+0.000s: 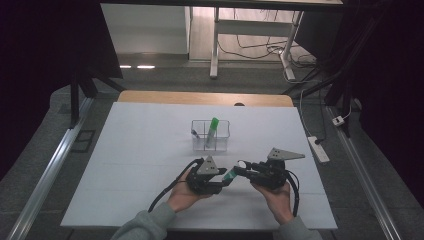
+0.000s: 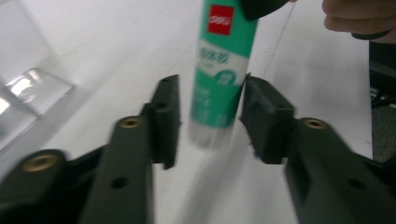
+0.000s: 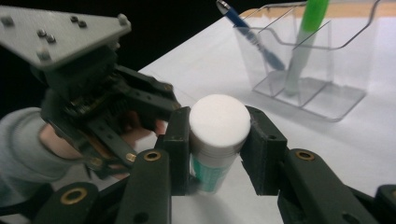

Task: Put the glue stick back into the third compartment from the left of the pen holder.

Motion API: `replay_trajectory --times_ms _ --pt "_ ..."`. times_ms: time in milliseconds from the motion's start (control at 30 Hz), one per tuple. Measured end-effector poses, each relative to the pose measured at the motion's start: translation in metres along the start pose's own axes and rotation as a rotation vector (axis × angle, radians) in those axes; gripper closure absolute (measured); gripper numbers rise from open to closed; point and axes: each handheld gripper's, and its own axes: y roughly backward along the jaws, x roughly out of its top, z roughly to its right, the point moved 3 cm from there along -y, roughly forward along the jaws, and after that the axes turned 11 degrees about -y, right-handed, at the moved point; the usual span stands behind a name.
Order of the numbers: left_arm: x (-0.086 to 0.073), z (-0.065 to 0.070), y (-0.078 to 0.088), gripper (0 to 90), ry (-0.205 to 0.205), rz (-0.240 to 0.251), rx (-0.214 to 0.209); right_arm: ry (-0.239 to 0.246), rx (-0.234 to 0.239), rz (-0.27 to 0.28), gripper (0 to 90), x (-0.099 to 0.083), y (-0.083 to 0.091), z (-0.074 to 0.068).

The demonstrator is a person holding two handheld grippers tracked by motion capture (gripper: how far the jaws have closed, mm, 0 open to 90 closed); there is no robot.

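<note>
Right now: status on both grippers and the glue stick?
Right gripper shut on glue stick, at its white end. Left gripper open, jaws astride the tube, one side clear. Clear organizer beyond, nothing in the way.

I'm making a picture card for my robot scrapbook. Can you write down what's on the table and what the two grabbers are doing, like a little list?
held thing: green and white glue stick, white end facing the right gripper view's camera
right gripper: jaws clamped on the glue stick's white end
left gripper: jaws either side of the glue stick's other end, gap at one pad
holder: clear organizer with compartments, farther back on the table
inside the holder: green marker and blue pen, in separate compartments
table: white top
</note>
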Motion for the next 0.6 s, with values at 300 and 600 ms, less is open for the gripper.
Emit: replay_trajectory --times_ms 300,600 --pt "-0.027 -0.014 0.042 41.3 0.072 -0.022 0.024 0.019 -0.036 0.034 64.6 0.008 0.006 0.003" --pt "-0.059 -0.022 0.084 39.4 0.109 -0.038 0.075 0.043 -0.077 0.044 64.6 0.016 0.010 0.006"
